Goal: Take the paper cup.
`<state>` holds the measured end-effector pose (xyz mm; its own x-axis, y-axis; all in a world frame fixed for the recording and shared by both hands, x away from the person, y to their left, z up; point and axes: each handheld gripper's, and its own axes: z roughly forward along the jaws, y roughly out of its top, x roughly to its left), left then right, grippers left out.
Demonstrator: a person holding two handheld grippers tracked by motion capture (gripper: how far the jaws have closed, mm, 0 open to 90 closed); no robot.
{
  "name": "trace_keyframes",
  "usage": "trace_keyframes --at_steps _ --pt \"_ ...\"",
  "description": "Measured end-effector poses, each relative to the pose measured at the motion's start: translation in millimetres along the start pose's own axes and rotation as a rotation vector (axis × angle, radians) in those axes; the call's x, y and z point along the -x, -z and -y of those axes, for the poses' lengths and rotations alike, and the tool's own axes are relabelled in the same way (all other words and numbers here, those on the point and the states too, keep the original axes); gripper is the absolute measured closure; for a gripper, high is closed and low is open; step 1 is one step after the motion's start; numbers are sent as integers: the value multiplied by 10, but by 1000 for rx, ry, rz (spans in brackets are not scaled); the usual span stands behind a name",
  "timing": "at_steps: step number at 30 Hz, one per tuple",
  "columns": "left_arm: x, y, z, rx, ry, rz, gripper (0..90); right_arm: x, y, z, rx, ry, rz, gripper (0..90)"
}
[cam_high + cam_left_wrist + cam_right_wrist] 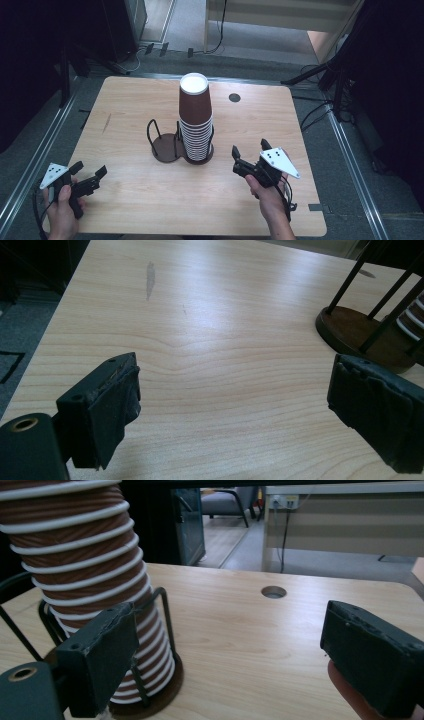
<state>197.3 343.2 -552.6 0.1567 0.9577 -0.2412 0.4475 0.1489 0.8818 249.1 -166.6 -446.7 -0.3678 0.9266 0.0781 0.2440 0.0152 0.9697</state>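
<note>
Cup stack (195,120): standing upside down in the holder (172,146).
Left gripper (90,176): hovering well left of the holder, jaws gaping wide, empty.
Right gripper (248,151): hovering just right of the holder, jaws gaping wide, empty.

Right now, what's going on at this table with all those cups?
A person sits at a wooden table with a gripper in each hand. A tall stack of brown paper cups stands upside down in one side of a two-ring wire holder; the other side is empty. The right gripper, jaws open, is nearest the stack. The left gripper is open too, holding nothing.
</note>
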Motion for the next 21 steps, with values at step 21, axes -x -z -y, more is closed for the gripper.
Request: trace_keyframes --at_steps 21 --pt "7 -6 -2 -1 -12 6 73 -416 -370 -391 28 7 -70 51"
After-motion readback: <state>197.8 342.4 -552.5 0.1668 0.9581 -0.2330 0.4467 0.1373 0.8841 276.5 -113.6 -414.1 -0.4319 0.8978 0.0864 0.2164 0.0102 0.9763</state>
